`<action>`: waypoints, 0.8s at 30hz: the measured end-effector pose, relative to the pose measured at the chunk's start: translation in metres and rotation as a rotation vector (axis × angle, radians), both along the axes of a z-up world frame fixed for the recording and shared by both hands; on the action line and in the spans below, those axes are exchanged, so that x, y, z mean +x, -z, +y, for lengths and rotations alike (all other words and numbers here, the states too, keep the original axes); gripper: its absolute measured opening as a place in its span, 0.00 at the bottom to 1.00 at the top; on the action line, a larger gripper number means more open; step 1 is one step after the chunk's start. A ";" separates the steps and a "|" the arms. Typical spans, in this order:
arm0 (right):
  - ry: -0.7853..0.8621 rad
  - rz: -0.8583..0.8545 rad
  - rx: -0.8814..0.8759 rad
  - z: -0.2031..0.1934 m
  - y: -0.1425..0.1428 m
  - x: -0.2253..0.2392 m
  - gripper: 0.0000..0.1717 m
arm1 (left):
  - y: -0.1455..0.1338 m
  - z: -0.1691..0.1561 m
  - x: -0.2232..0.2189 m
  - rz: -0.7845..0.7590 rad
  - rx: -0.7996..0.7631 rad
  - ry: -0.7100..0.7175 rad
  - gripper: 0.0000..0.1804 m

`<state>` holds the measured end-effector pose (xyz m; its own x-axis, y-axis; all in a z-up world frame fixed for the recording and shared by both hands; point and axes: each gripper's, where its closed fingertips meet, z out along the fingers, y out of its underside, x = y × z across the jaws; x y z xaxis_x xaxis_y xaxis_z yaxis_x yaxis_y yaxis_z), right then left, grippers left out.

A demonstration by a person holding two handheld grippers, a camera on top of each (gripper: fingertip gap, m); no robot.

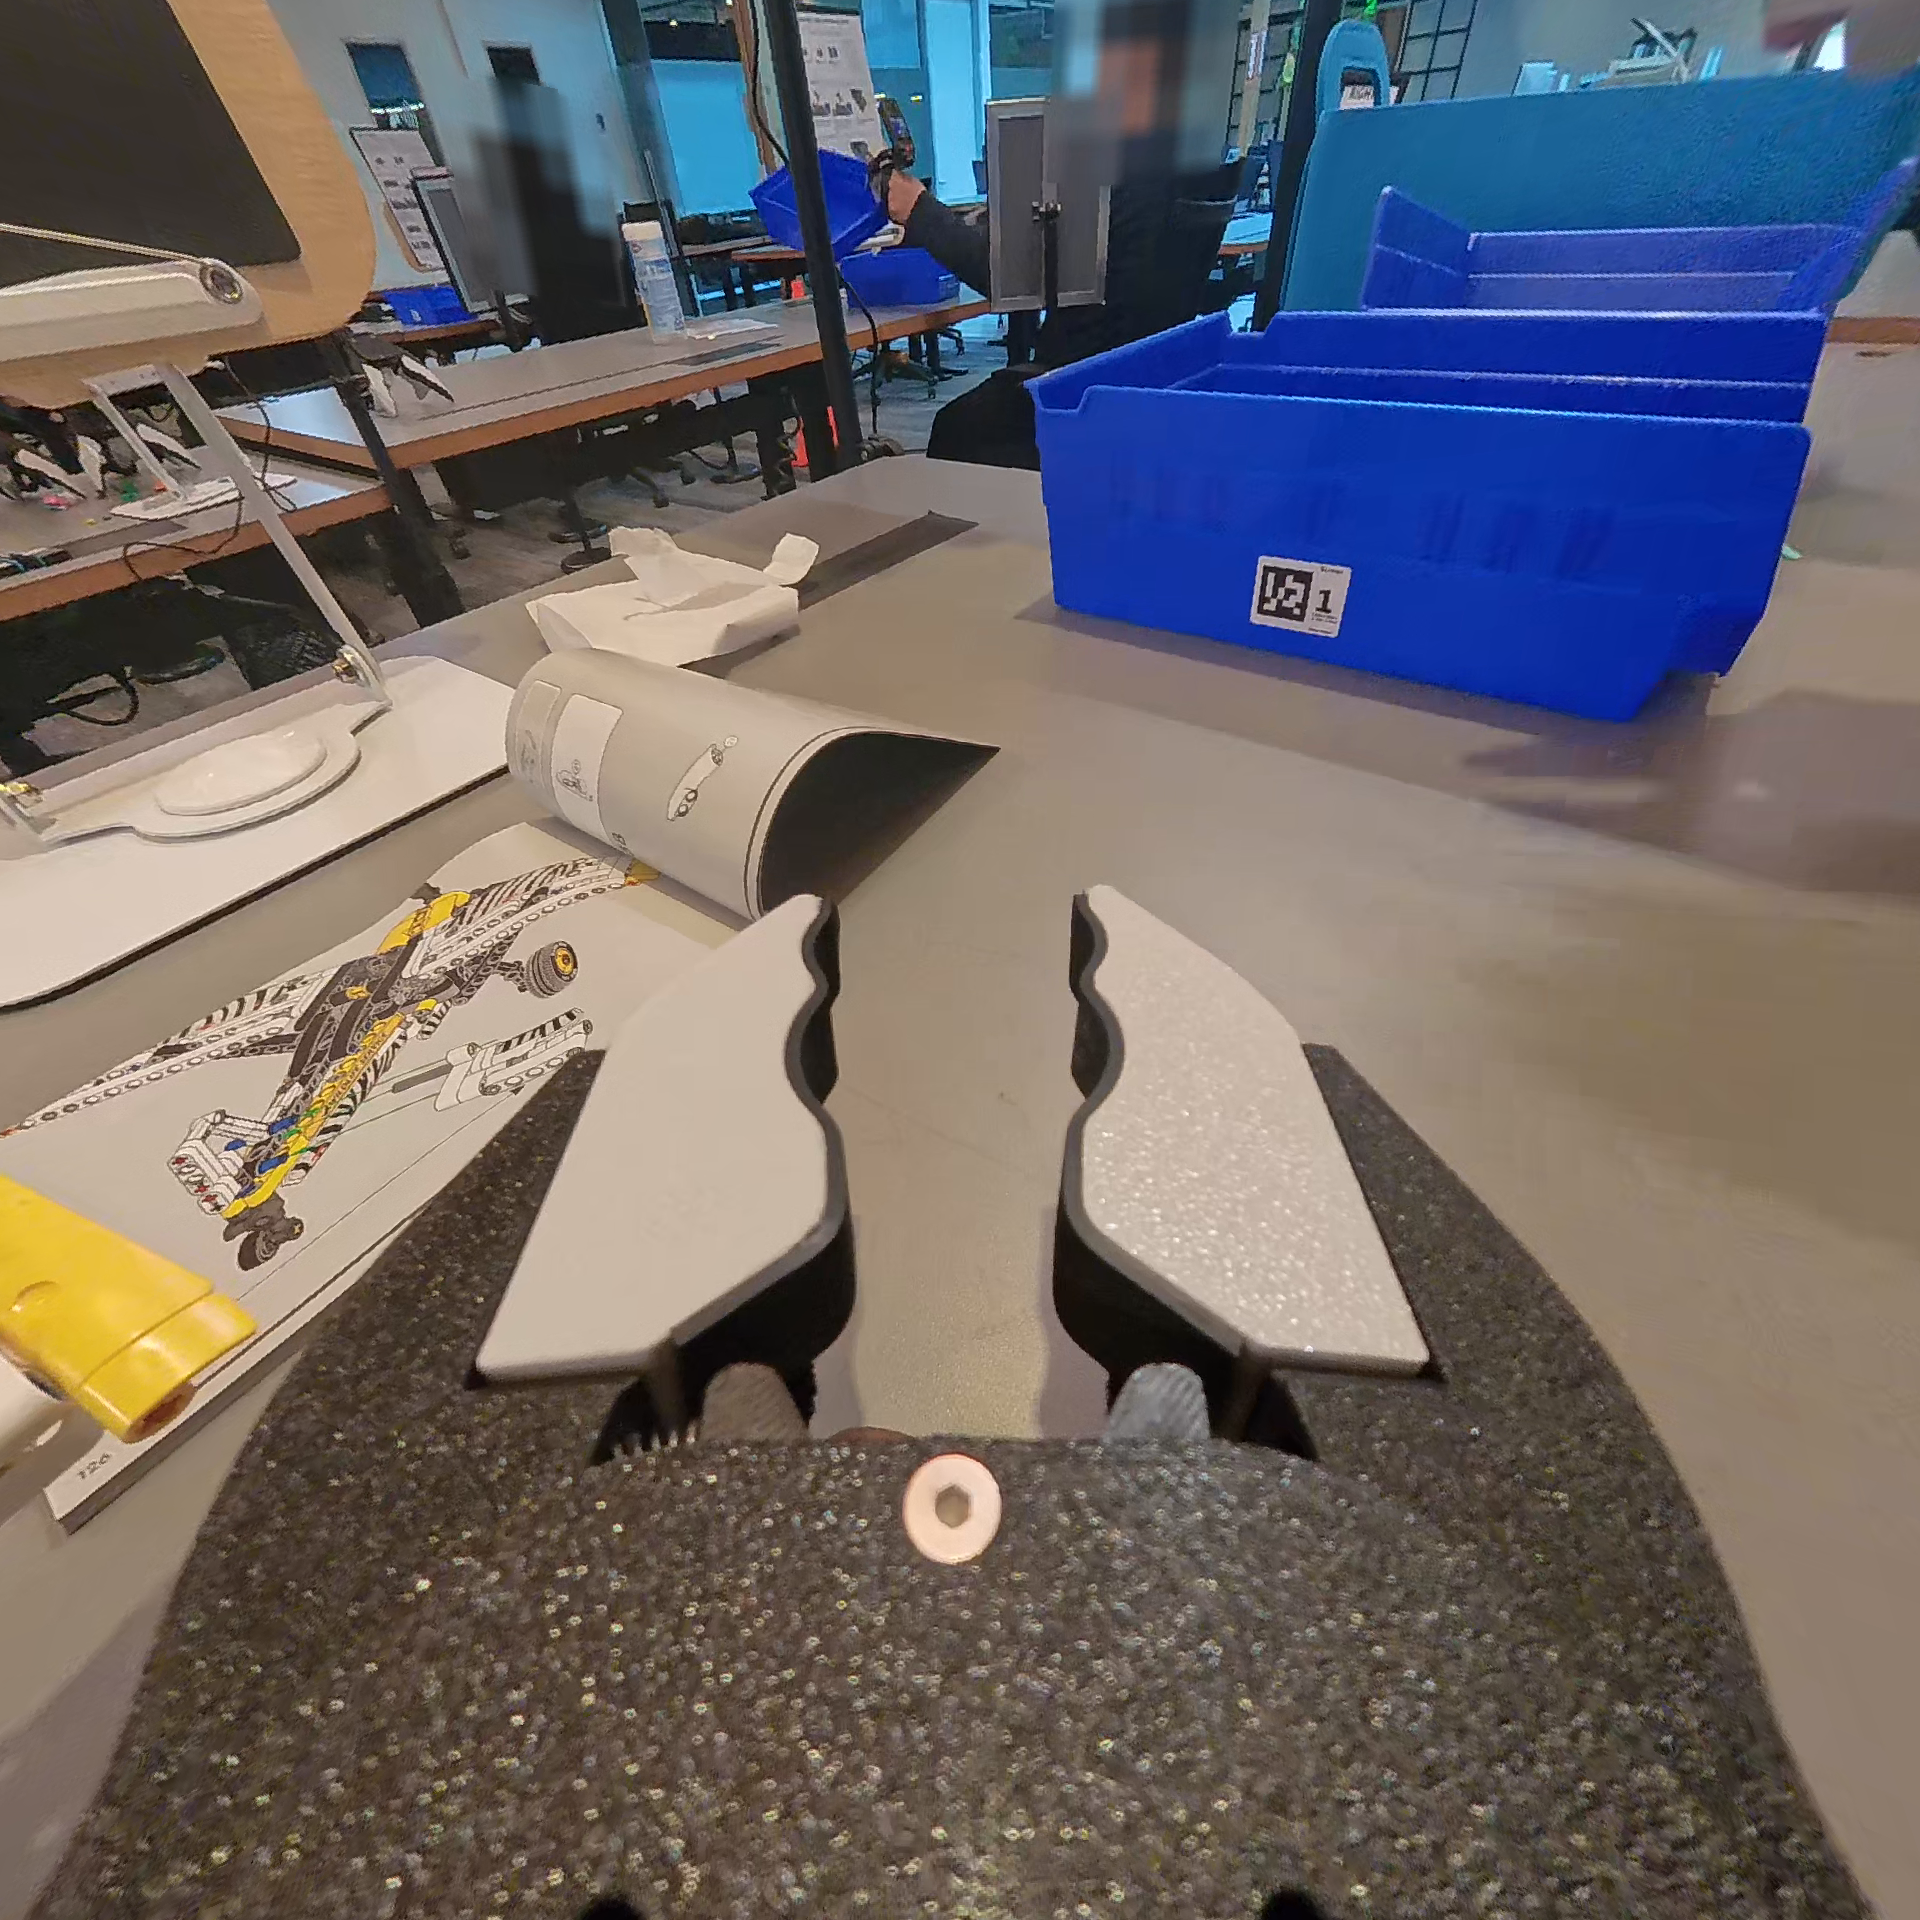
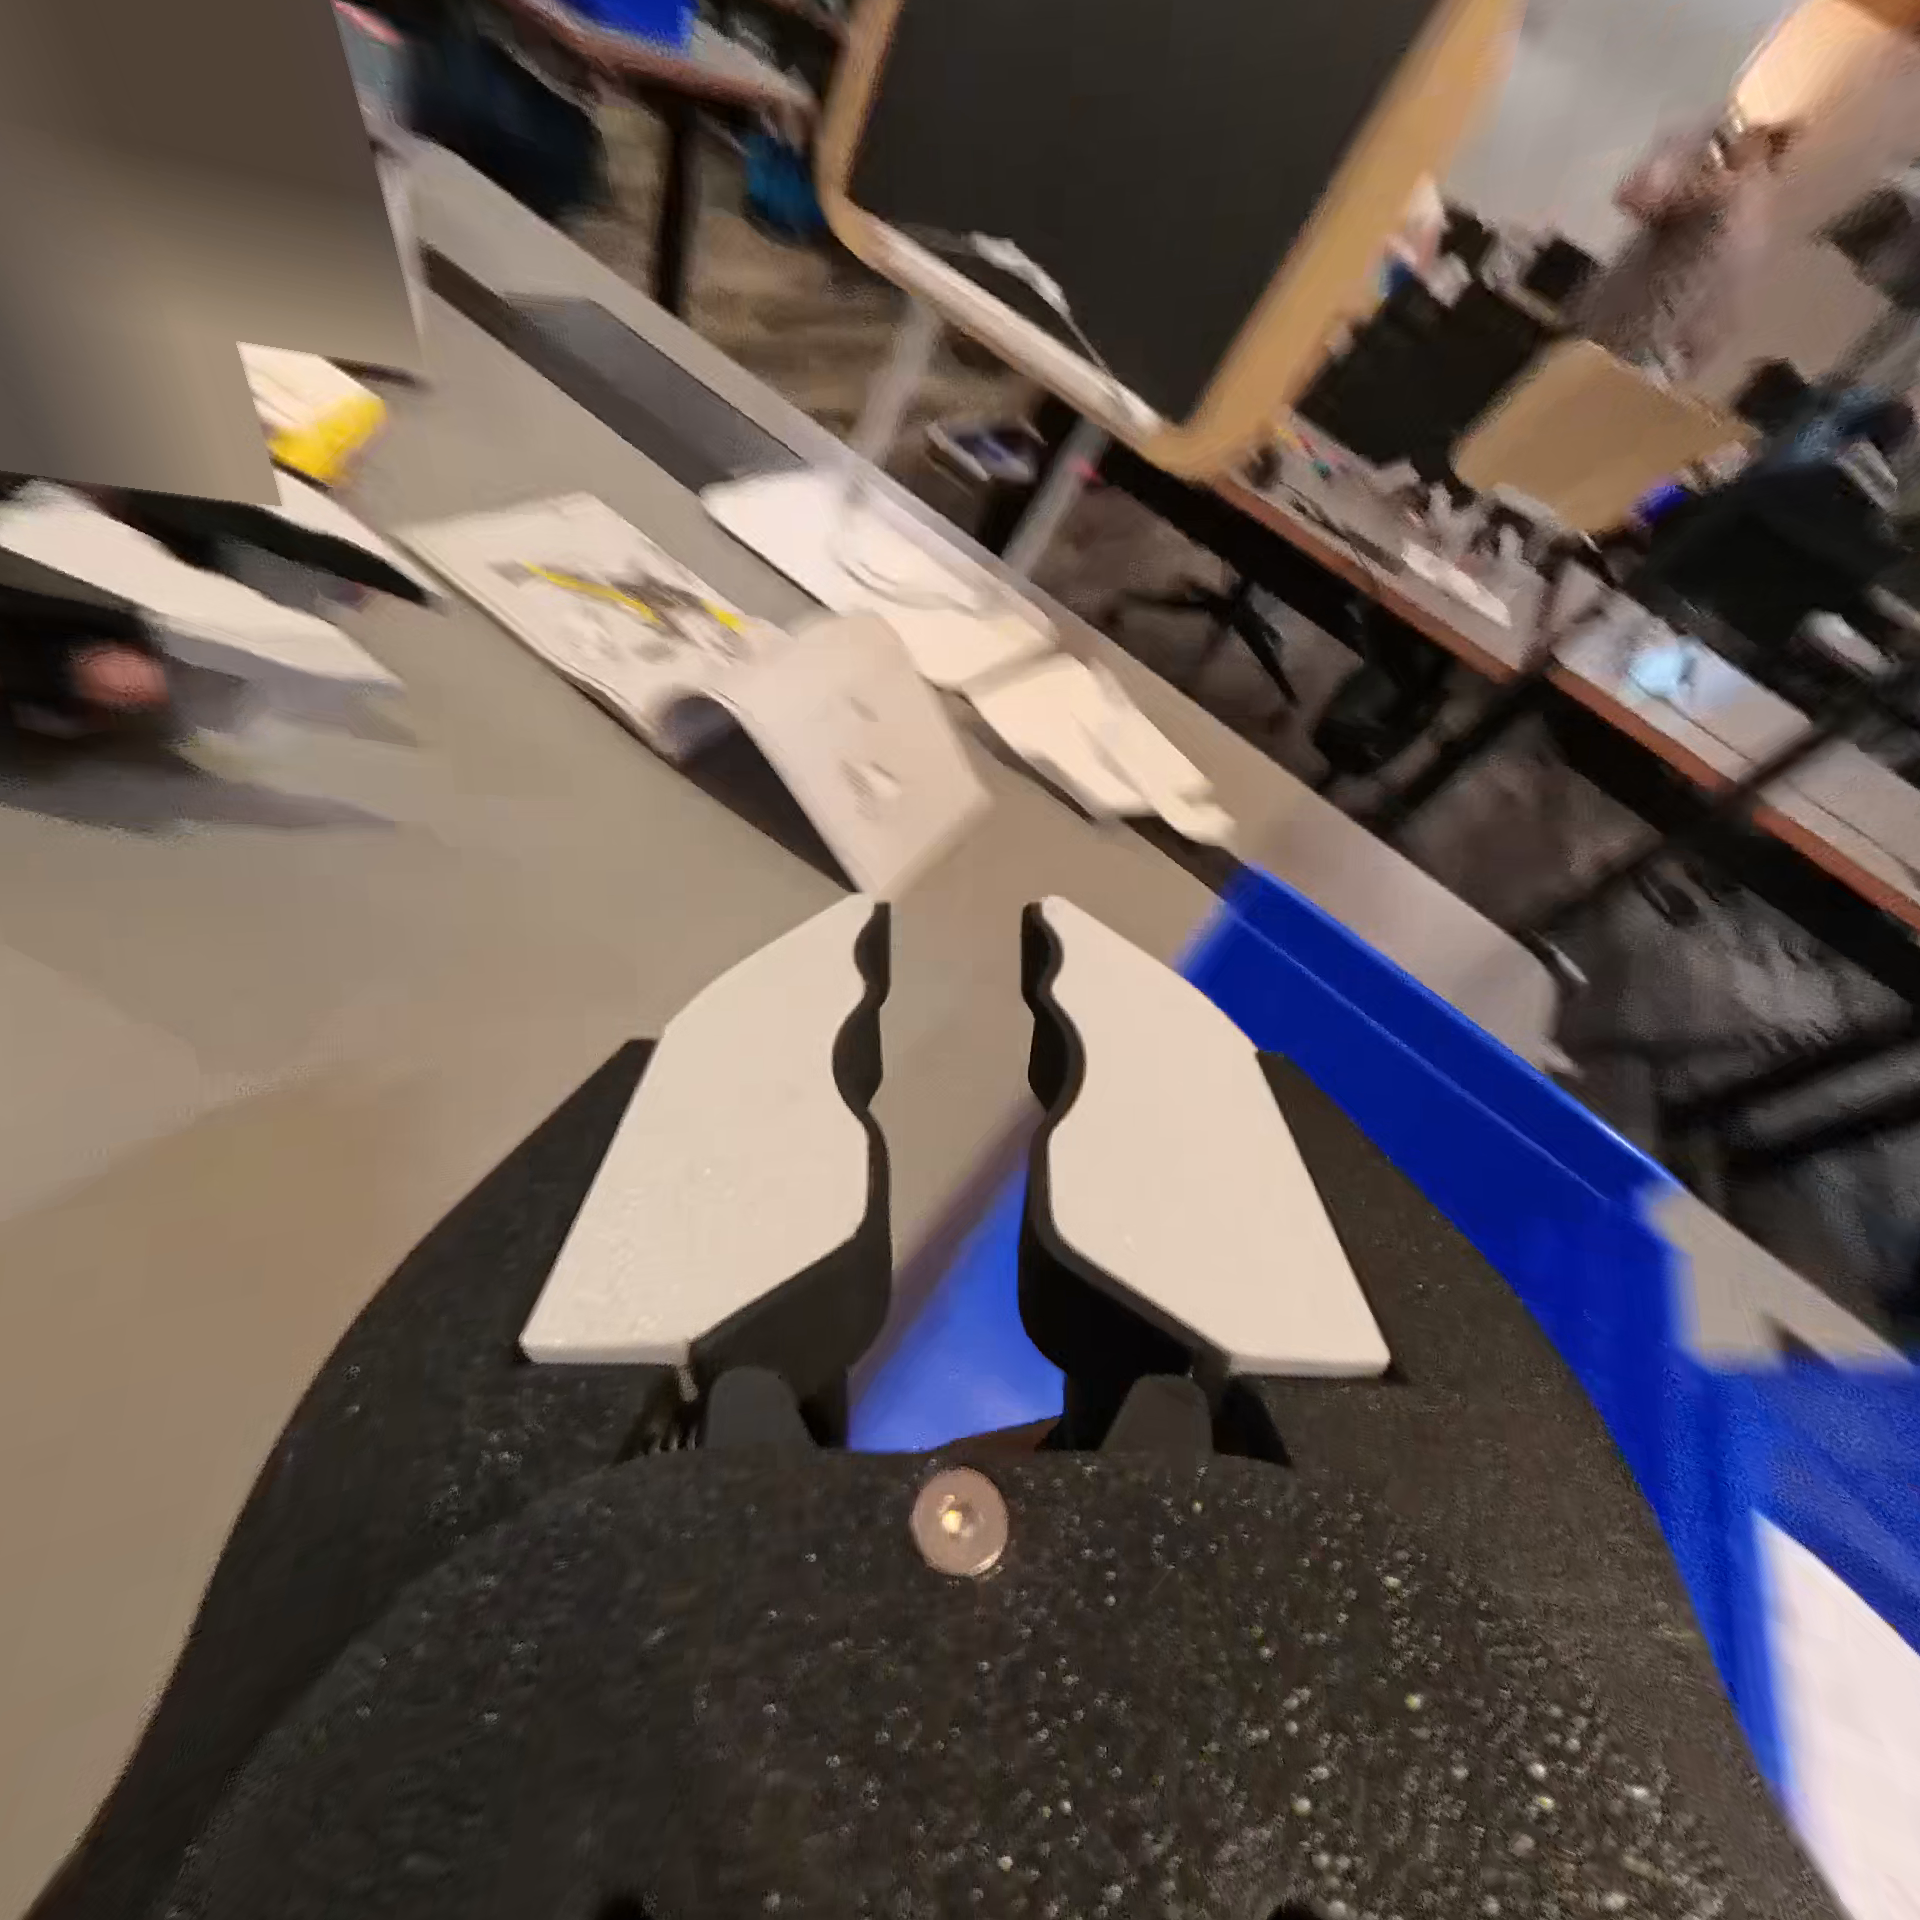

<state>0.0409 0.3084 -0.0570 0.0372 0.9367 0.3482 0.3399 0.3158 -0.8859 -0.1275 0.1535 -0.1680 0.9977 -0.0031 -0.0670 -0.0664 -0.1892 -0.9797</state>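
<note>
**Clerk:** Two grippers on your list, both with nothing in them. Your left gripper [image 1: 951,914] has its fingers spread wide over bare grey table [image 1: 1299,935]. Your right gripper [image 2: 956,909] has its fingers parted more narrowly, only tabletop showing between them.

**Operator:** What lies nearest?

**Clerk:** Item one: an open instruction booklet [image 1: 343,1049], flat on the table to the left of your left gripper, with its far page curled over [image 1: 665,769] into a loop just ahead of the left fingertip. Item two: a yellow piece [image 1: 104,1309] resting on the booklet's near corner. Item three: crumpled white paper [image 1: 675,592] behind the booklet. Item four: a blue bin [image 1: 1403,540], well apart, ahead and to the right; your right gripper sits just beside its rim [image 2: 1403,1039].

**Operator:** Risks?

**Clerk:** In my judgement, pushing your left gripper forward could catch the curled page and crease it or drag the booklet. Your right view is blurred, so contact is hard to judge there; a swing right could knock the bin's wall. A white stand base [image 1: 208,769] crowds the far left.
</note>
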 end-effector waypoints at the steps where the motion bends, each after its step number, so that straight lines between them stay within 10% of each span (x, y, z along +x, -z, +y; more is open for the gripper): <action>1: 0.060 -0.049 0.004 0.031 -0.001 0.016 0.14 | 0.000 0.000 0.000 0.003 -0.002 -0.003 0.24; 8: 0.232 -0.457 0.041 0.159 0.050 0.081 0.17 | 0.001 0.001 -0.004 0.020 -0.003 -0.039 0.24; 24: 0.080 -0.731 -0.095 0.156 0.120 0.007 0.17 | 0.008 0.007 -0.014 -0.090 -0.061 -0.073 0.22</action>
